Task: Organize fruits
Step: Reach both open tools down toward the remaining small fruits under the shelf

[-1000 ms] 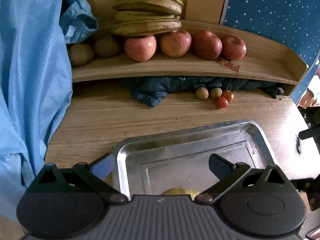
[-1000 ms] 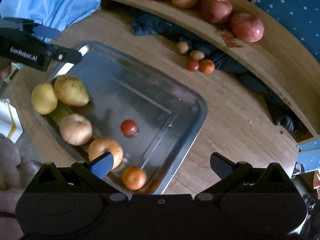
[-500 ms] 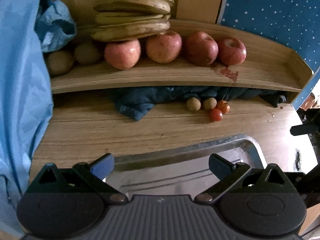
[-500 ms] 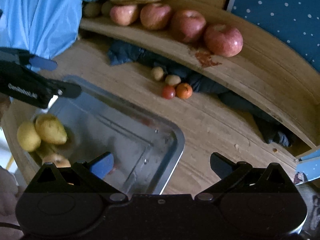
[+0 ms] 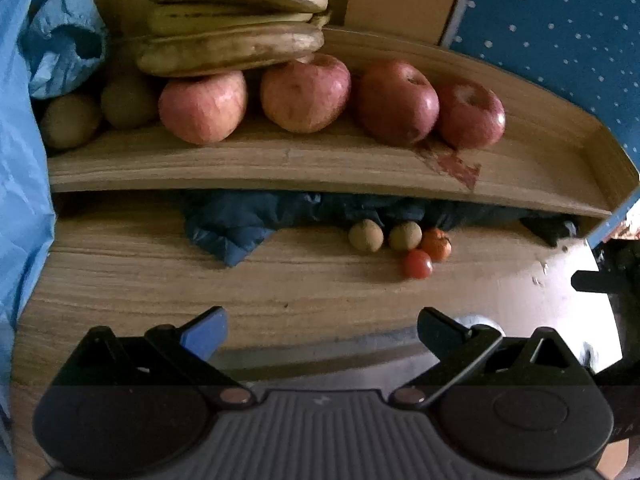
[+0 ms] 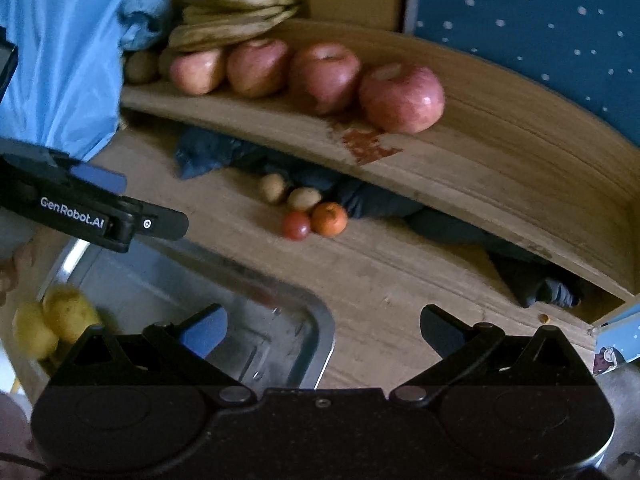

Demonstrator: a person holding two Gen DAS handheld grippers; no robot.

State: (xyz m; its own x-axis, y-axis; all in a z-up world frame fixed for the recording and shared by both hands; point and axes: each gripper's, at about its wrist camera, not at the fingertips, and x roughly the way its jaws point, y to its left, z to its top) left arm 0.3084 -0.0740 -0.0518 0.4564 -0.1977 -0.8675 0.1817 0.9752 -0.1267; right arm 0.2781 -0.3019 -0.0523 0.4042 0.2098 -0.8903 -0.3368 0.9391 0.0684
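A wooden shelf (image 5: pixel 280 168) carries several red apples (image 5: pixel 306 92), bananas (image 5: pixel 236 48) and brown kiwis (image 5: pixel 70 120). Below it on the wooden table lie two small brown fruits (image 5: pixel 366 235), a small red tomato (image 5: pixel 417 264) and a small orange (image 5: pixel 438 243); the same group shows in the right wrist view (image 6: pixel 296 225). A metal tray (image 6: pixel 224 300) holds yellow pears (image 6: pixel 68 318) at its left end. My left gripper (image 5: pixel 322 326) is open and empty over the tray's far rim. My right gripper (image 6: pixel 323 326) is open and empty above the tray's right corner.
A dark blue cloth (image 5: pixel 240 228) lies under the shelf. Light blue plastic sheeting (image 5: pixel 20 160) hangs on the left. A blue dotted panel (image 5: pixel 560 40) stands at the back right. The left gripper's body (image 6: pixel 92 212) crosses the right wrist view's left side.
Both grippers have moved forward toward the shelf. The tray has slid low in both views and most of its fruit has left the right view. Both stay open.
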